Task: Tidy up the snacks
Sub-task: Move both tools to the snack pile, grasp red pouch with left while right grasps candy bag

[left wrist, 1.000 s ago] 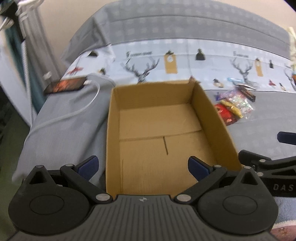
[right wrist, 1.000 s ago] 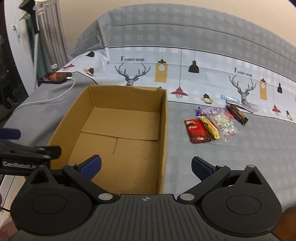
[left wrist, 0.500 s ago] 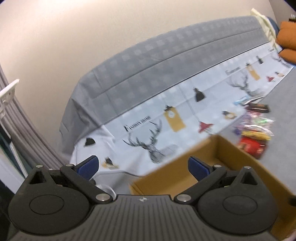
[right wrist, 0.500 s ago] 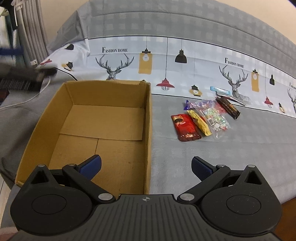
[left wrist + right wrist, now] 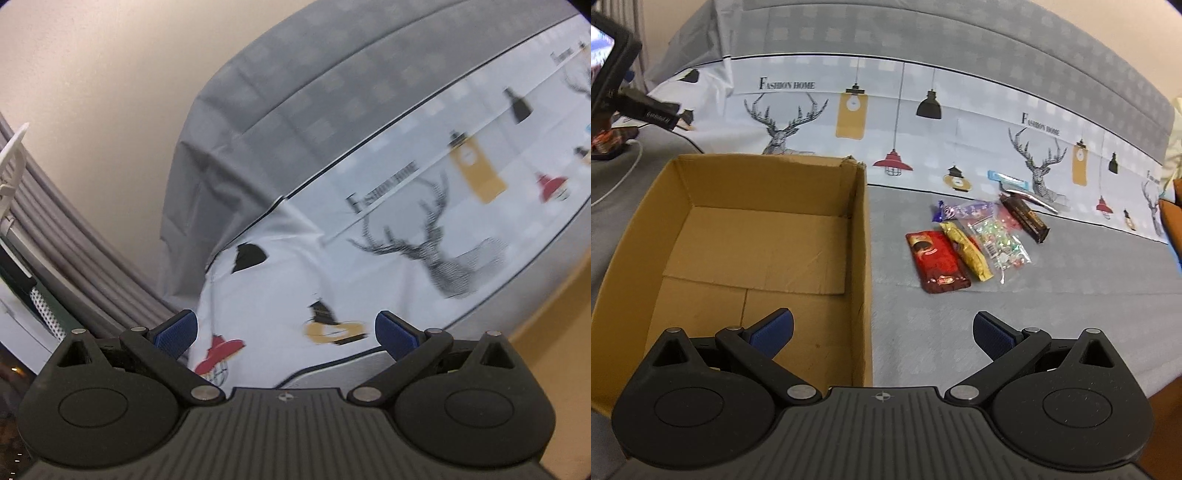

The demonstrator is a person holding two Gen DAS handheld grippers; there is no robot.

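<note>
An open, empty cardboard box sits on the bed at the left of the right wrist view; its edge shows in the left wrist view. Right of it lie several snacks: a red packet, a gold bar, a clear candy bag, a purple packet, a dark brown bar and a blue packet. My right gripper is open and empty, over the box's right wall. My left gripper is open and empty, tilted up at the bedding; its body shows at the far left of the right wrist view.
The bed carries a grey and white cover printed with deer and lamps. A phone on a white cable lies at the left edge. Grey curtains and a beige wall stand beyond the bed. An orange object sits at the right.
My left gripper has swung up and left, away from the box, and now faces the bedding and wall. My right gripper has moved closer, toward the snacks.
</note>
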